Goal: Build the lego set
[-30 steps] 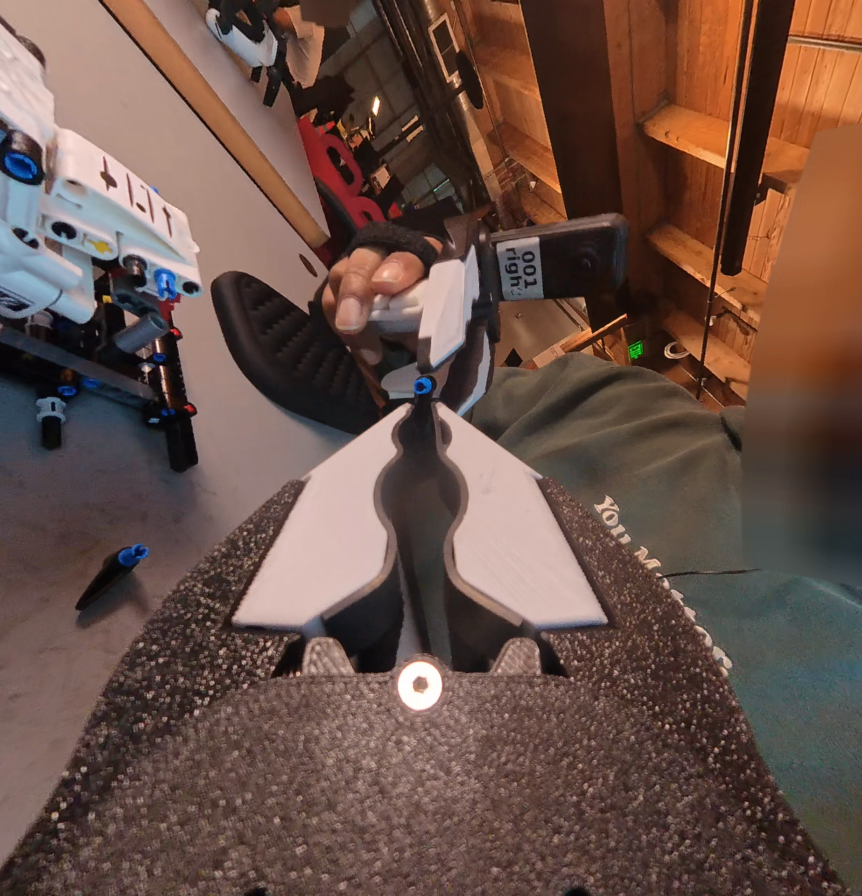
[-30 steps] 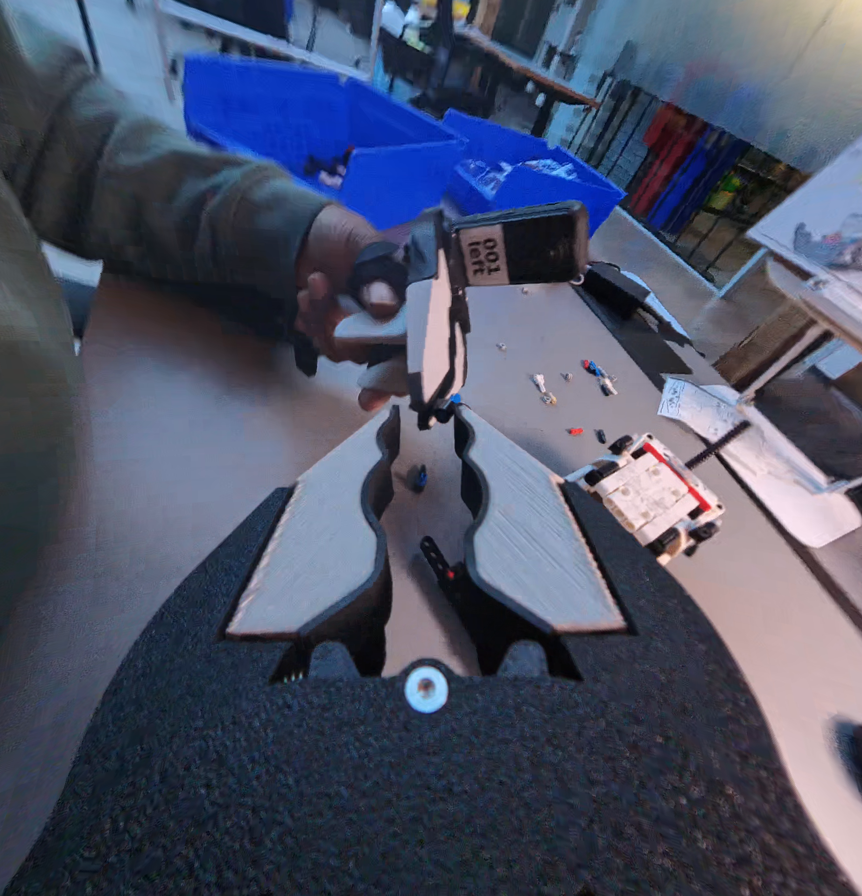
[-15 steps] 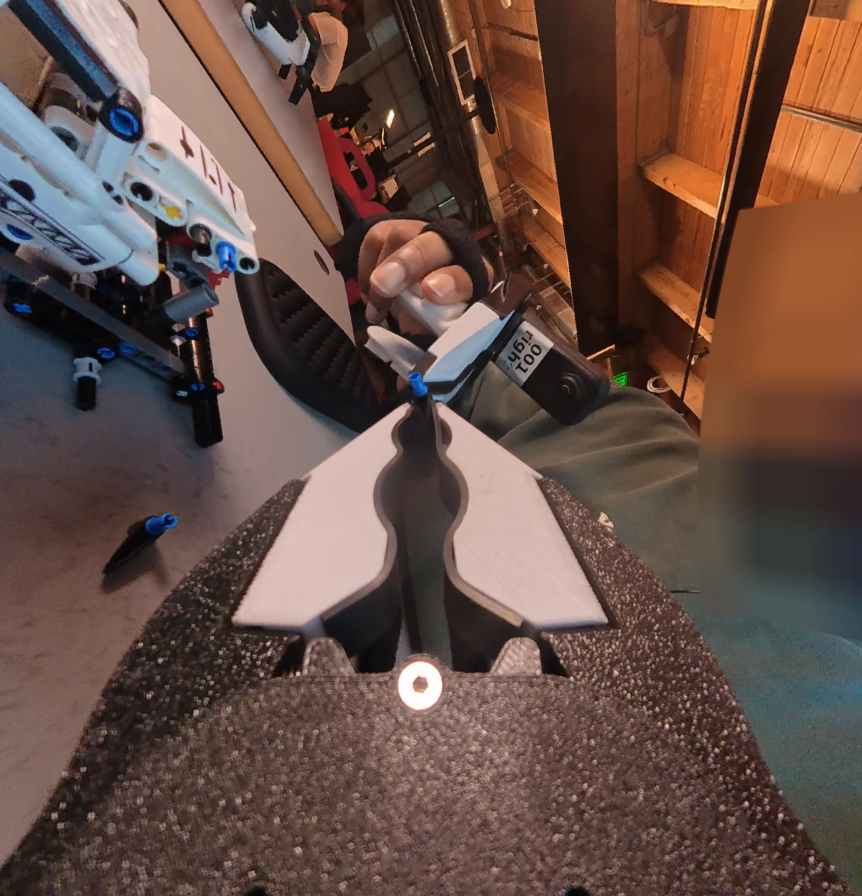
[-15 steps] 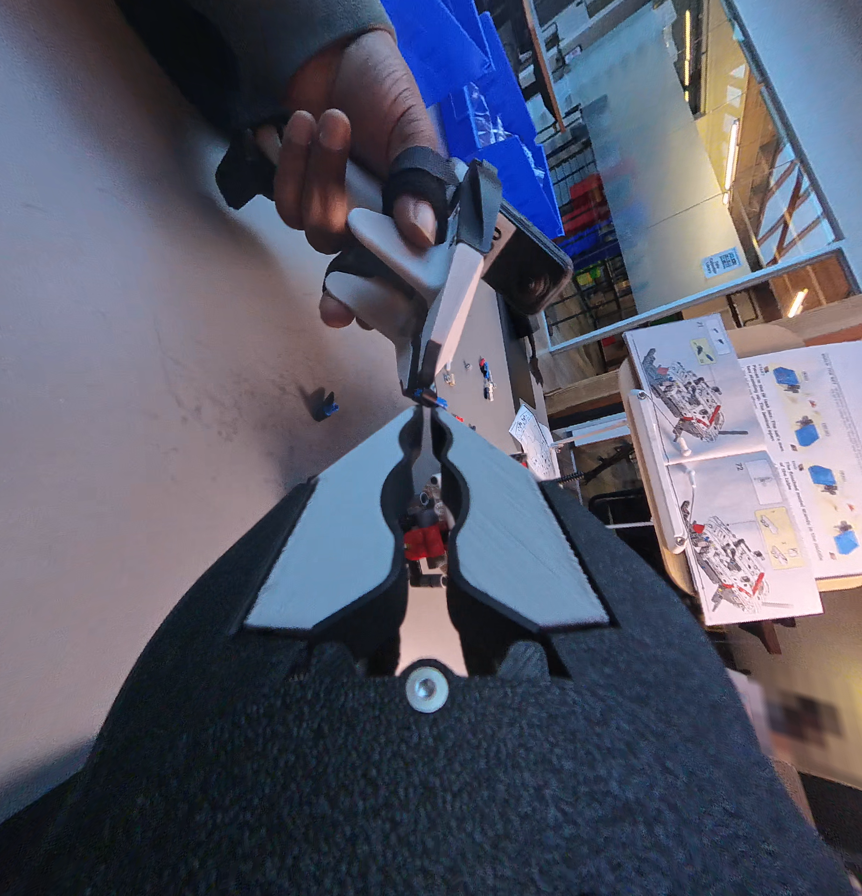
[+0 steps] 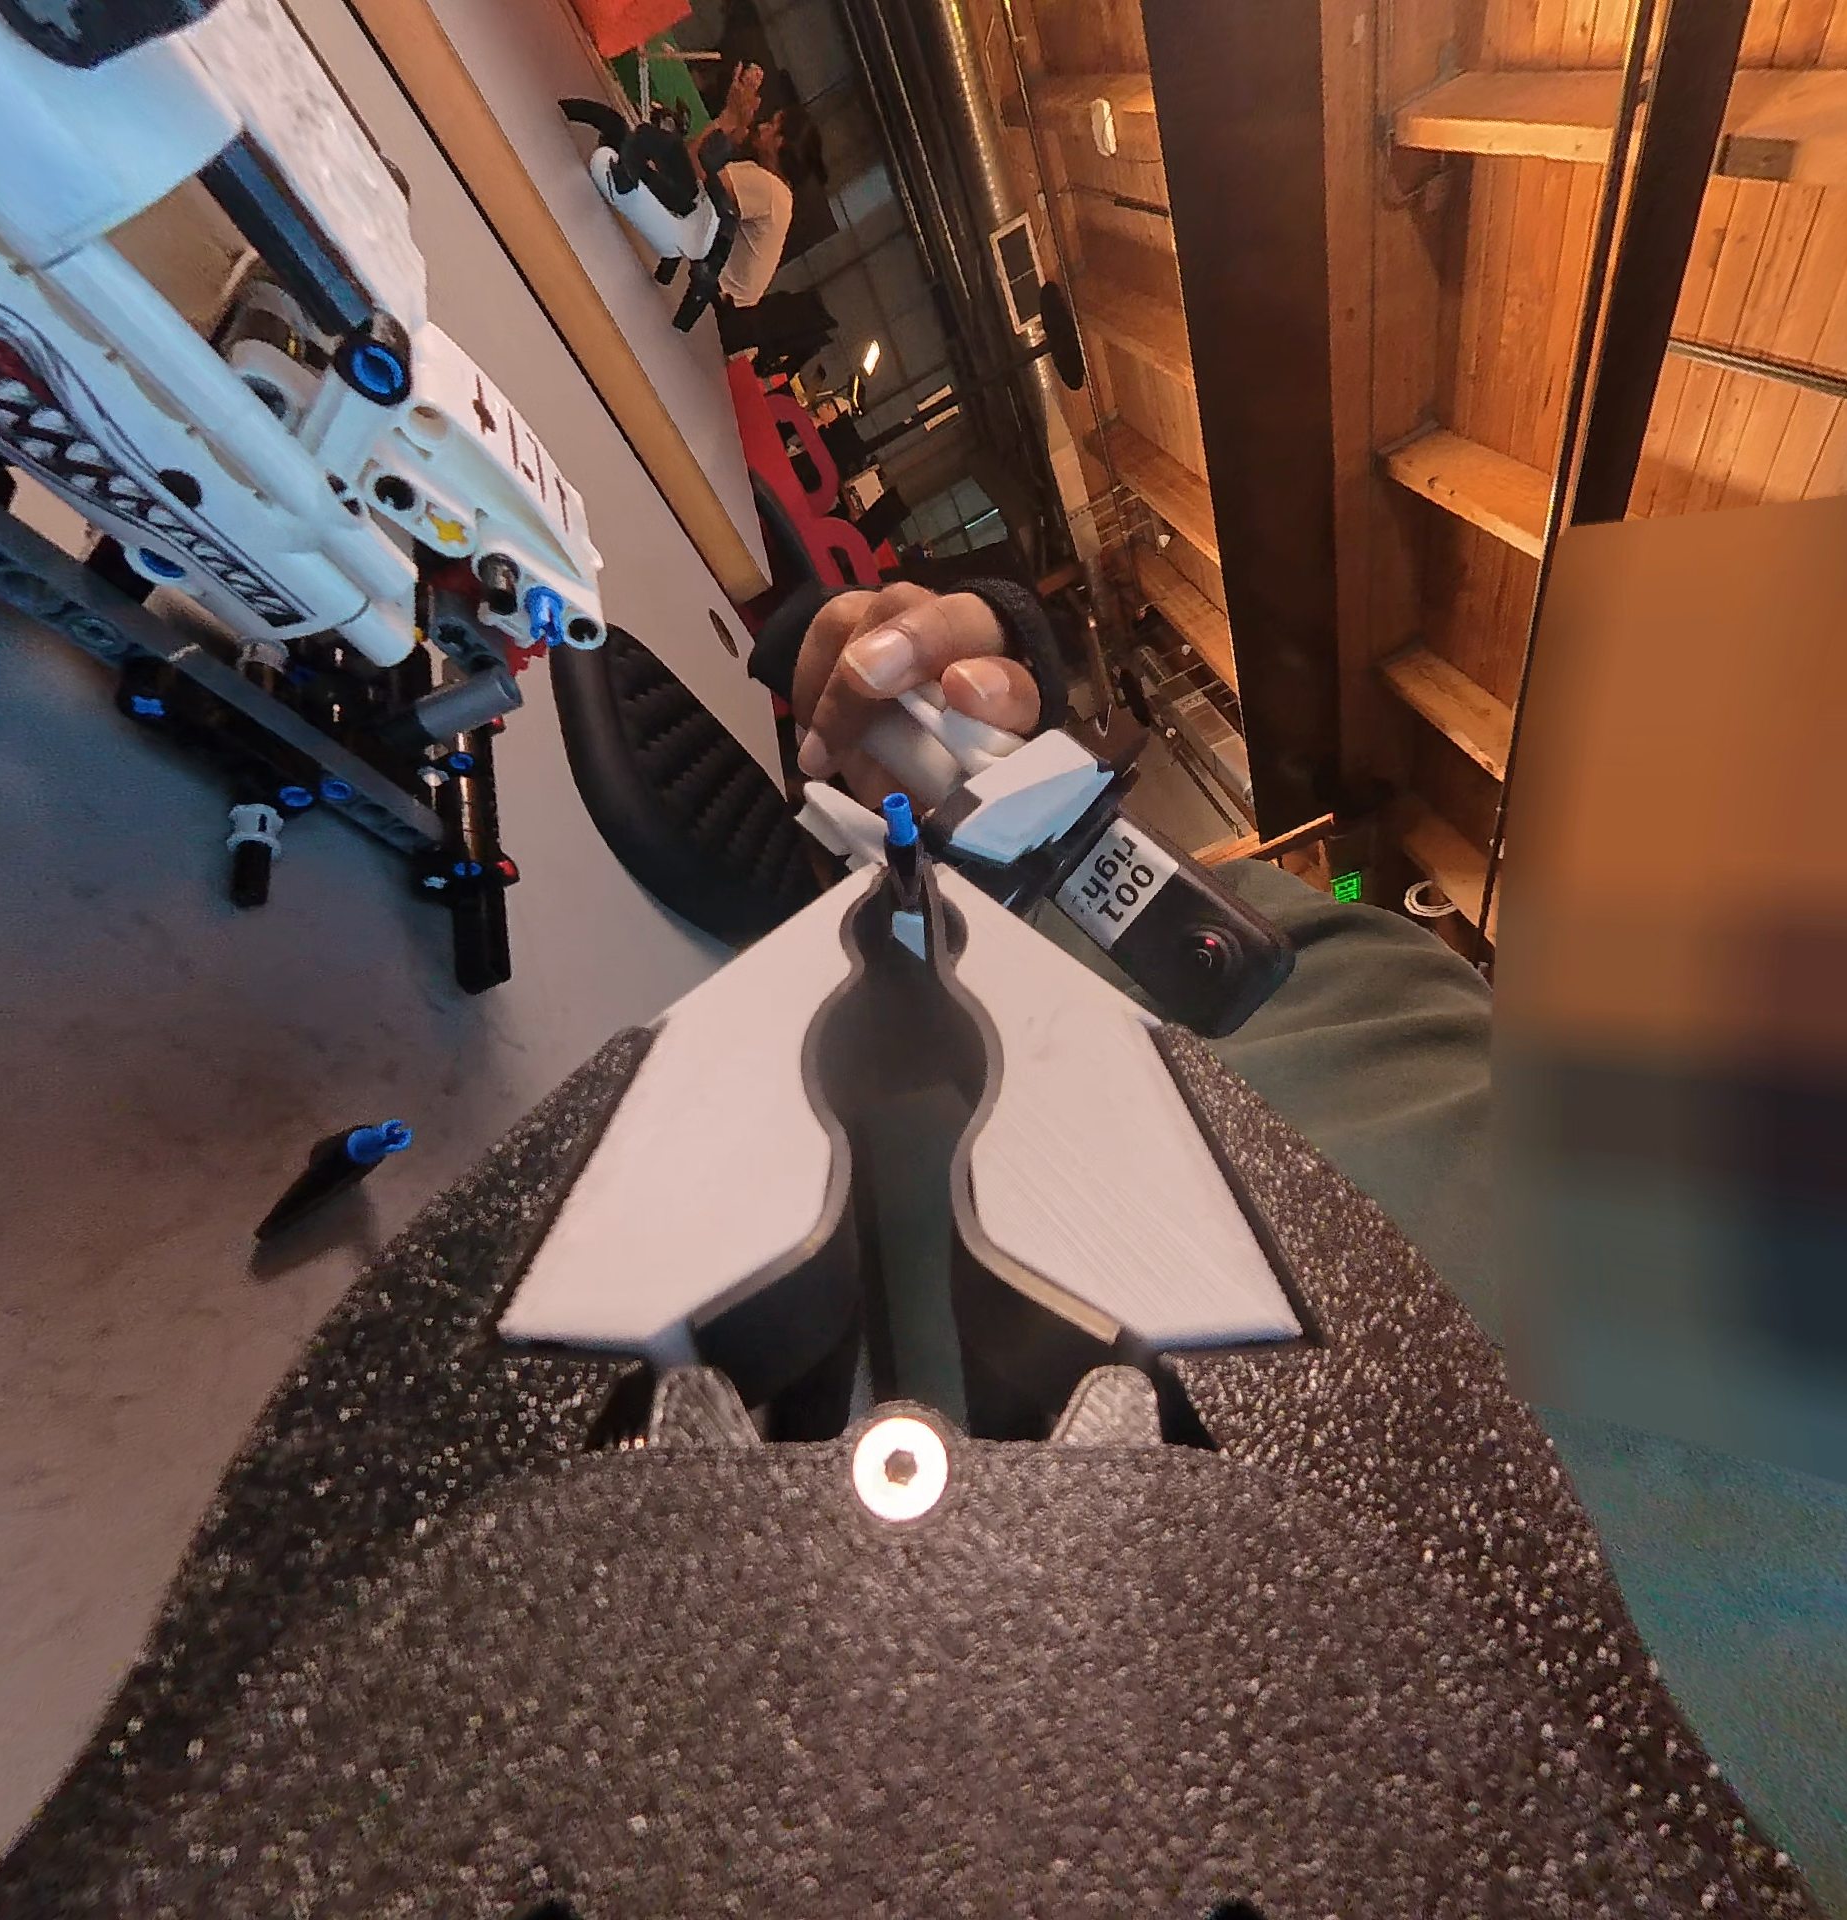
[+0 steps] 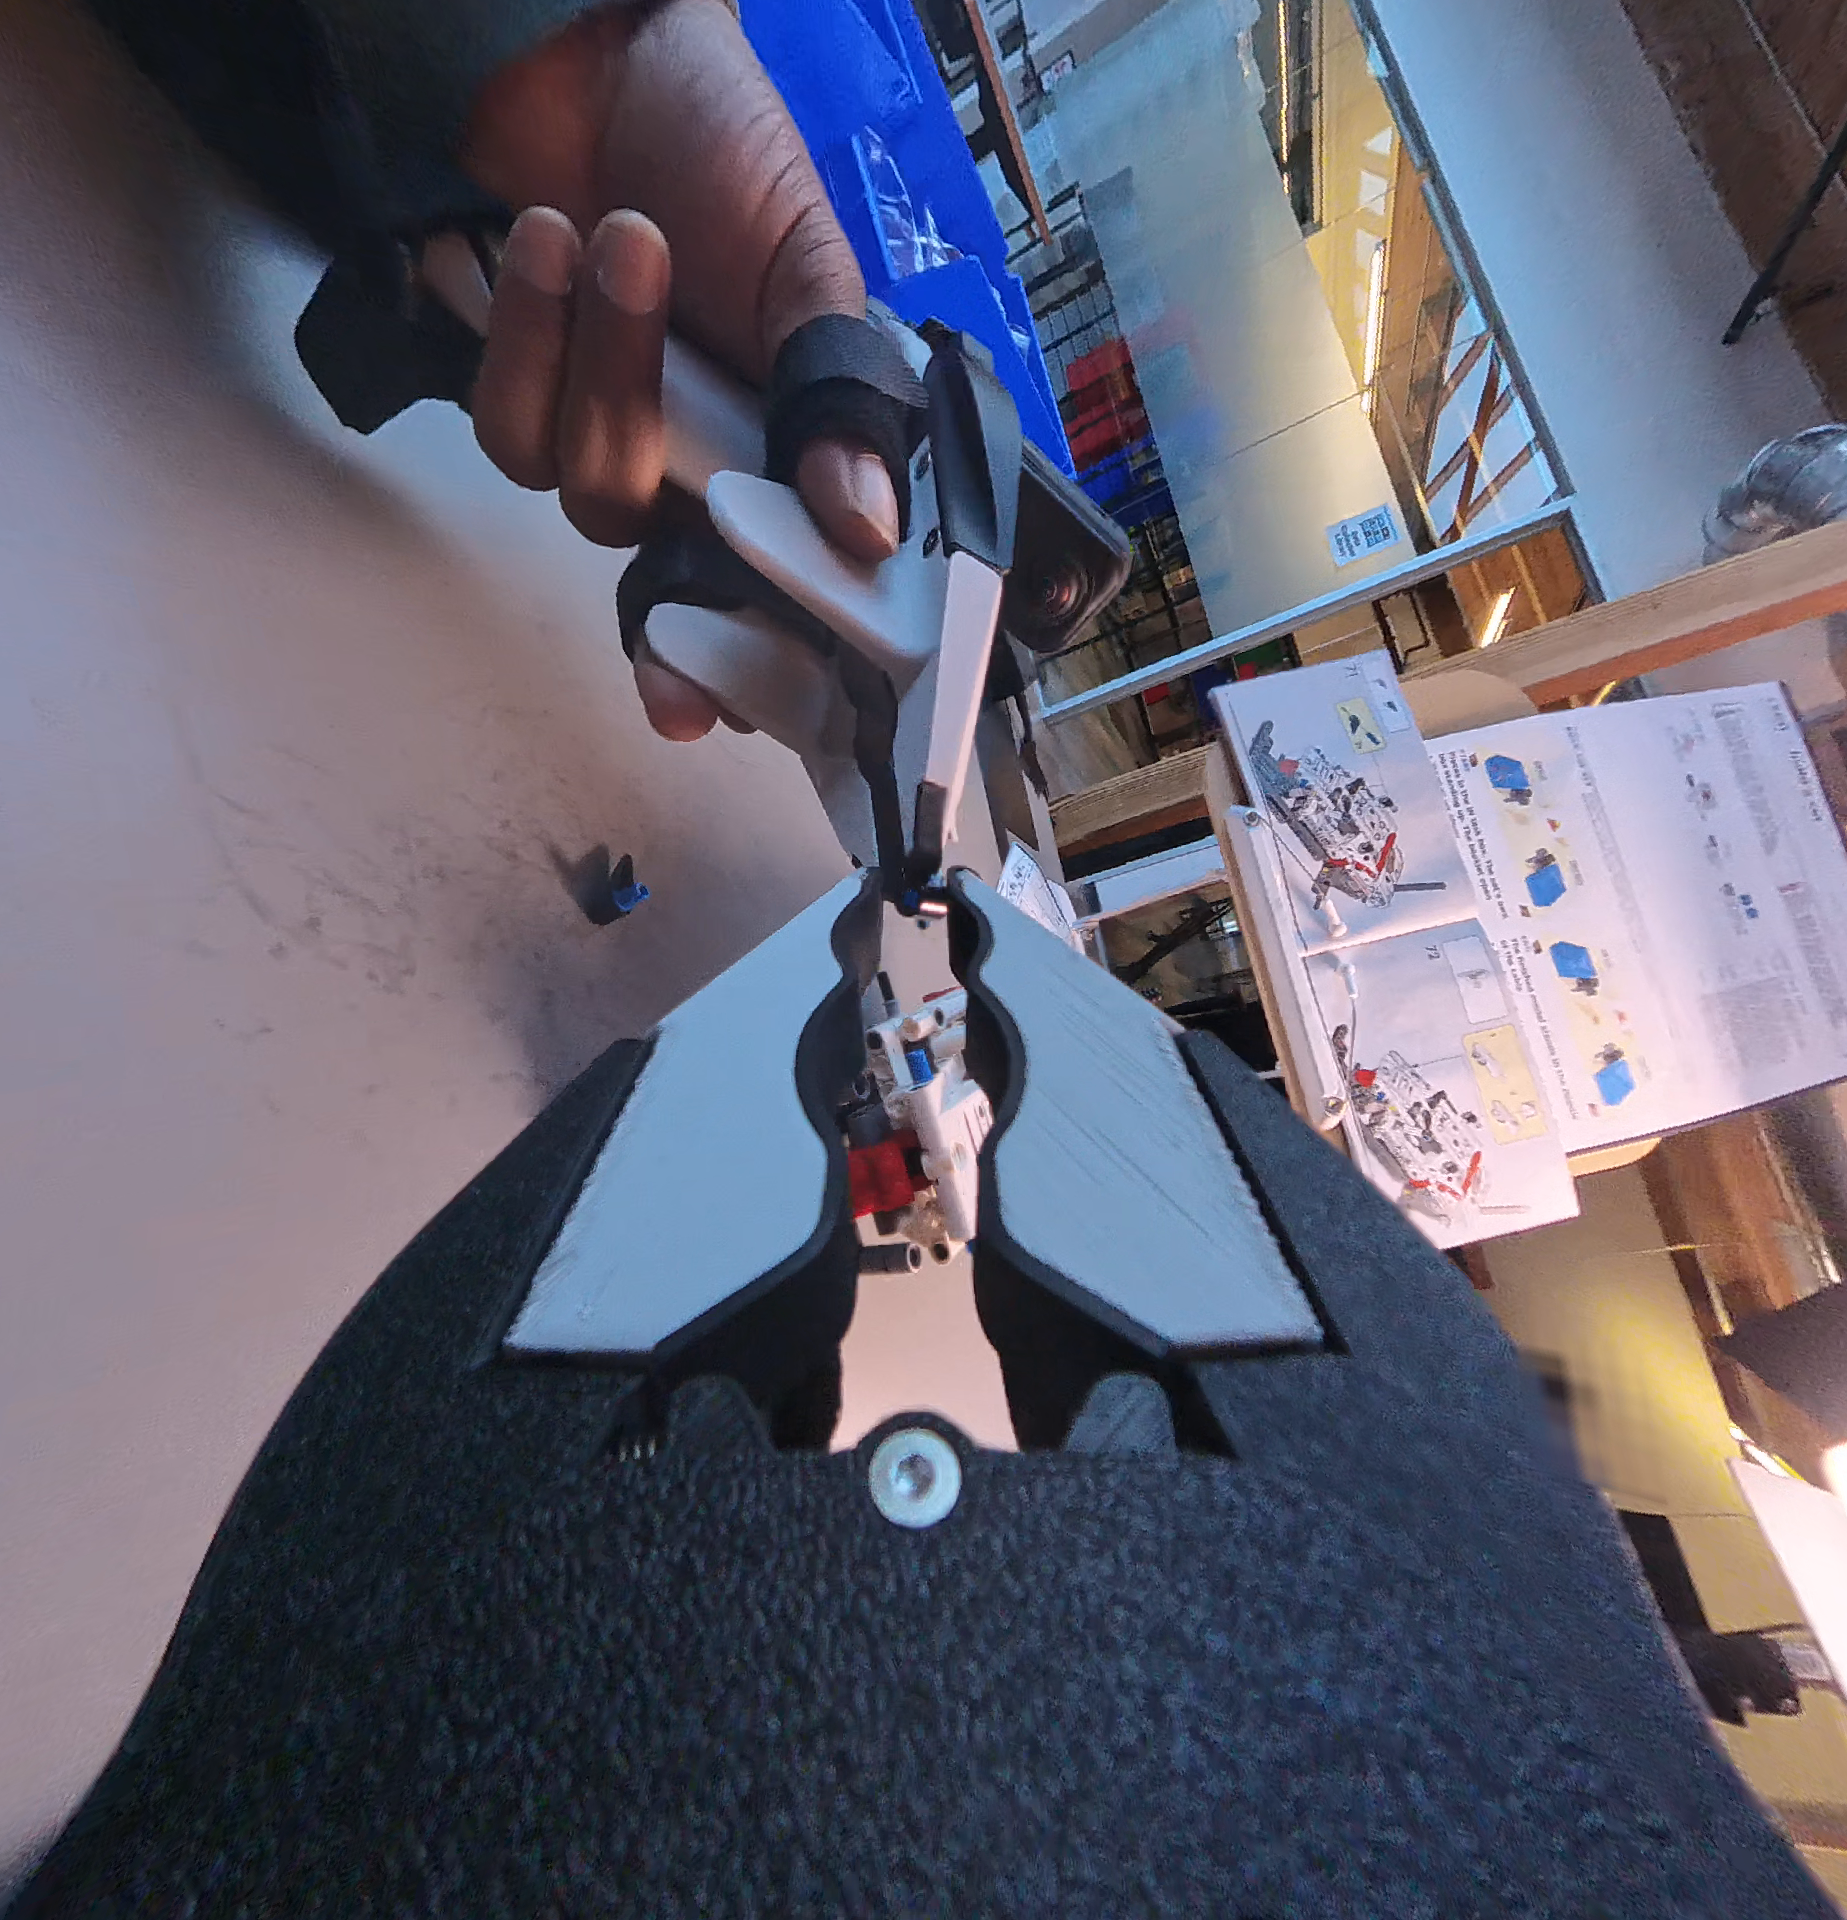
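white lego model (image 5: 171, 416) cut off at frame edge

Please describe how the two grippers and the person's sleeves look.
Each gripper, left and right, has light grey wedge-shaped fingers edged in black, a speckled black body with a silver screw, a white handle, and a labelled black camera. Sleeves are dark green.

The left gripper (image 5: 903, 883) is pinched tight at its tips — the right gripper (image 6: 906, 902) meets it tip to tip, its jaws slightly parted — each held by a hand (image 6: 680, 343) wearing black finger straps.
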